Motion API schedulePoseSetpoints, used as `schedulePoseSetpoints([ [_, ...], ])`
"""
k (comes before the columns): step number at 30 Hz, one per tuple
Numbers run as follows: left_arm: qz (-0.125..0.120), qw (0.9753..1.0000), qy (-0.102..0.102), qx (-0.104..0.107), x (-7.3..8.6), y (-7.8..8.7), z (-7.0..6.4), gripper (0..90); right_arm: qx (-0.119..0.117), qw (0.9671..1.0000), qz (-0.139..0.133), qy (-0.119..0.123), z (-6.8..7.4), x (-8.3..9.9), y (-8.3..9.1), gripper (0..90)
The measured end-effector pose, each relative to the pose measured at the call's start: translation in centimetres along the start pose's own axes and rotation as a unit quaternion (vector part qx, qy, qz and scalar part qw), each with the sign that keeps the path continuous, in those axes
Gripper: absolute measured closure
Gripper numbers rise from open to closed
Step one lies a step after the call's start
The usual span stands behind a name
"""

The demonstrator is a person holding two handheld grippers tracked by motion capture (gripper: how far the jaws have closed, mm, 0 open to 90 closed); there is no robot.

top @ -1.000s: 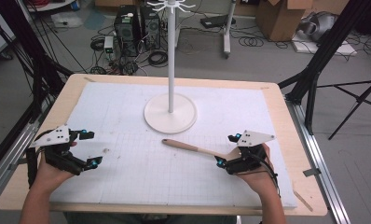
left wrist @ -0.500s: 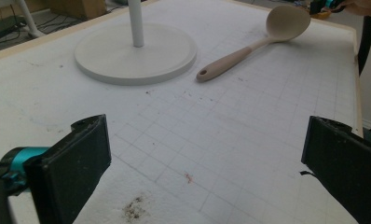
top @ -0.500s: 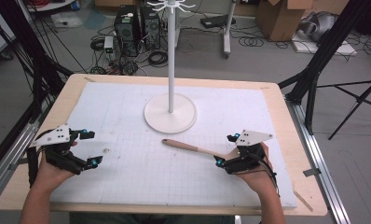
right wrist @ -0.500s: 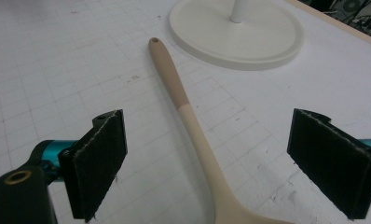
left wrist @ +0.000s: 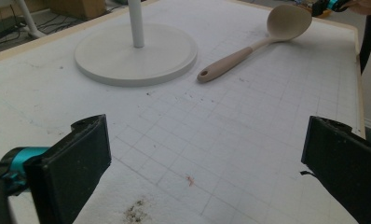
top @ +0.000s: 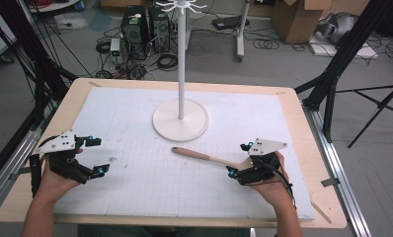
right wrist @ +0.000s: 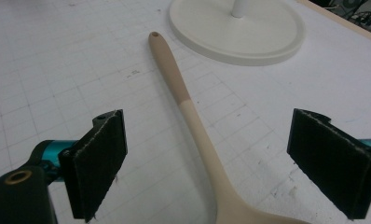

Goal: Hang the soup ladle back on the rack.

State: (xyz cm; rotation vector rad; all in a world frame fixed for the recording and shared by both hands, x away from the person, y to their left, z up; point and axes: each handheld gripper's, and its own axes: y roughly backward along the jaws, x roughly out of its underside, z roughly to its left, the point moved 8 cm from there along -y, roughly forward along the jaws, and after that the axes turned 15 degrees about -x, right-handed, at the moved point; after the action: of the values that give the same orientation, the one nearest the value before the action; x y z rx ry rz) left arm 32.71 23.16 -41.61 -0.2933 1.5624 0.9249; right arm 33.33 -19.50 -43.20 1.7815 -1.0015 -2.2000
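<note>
- A wooden spoon lies flat on the white gridded mat that covers the bench, a little toward four o'clock of the mat's middle.
- The spoon's handle end, with a small hole, points toward ten o'clock; its bowl sits toward four o'clock, just beside the right tool.
- The right tool is released, jaws wide apart. In the right gripper view, the spoon runs up between the two black pads, touching neither.
- The hand behind the right tool rests on the mat near the bench's four o'clock edge.
- The left tool is also released, jaws spread and holding nothing, at about eight o'clock on the mat, well apart from the spoon.
- In the left gripper view, the spoon lies far ahead beyond the open jaws.
- A white stand, a thin pole on a round base, rises at twelve o'clock from the spoon, near its handle end.
</note>
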Motion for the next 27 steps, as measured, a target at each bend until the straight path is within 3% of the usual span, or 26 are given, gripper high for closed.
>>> schedulePoseSetpoints([
  [9,-0.005,1.0000,0.000,-0.005,-0.3,0.4,-0.1,1.7,-0.006,0.9999,0.006,-0.009,-0.4,-0.8,-0.9,10.7],
  [17,-0.007,0.9999,-0.001,-0.007,-0.4,0.7,0.2,1.7,-0.024,0.9990,0.036,-0.007,-0.9,-2.1,-2.7,10.7],
  [27,-0.010,0.9999,-0.002,-0.007,-0.6,0.8,0.1,1.7,-0.053,0.9940,0.094,-0.014,-1.5,-3.0,-5.7,10.7],
])
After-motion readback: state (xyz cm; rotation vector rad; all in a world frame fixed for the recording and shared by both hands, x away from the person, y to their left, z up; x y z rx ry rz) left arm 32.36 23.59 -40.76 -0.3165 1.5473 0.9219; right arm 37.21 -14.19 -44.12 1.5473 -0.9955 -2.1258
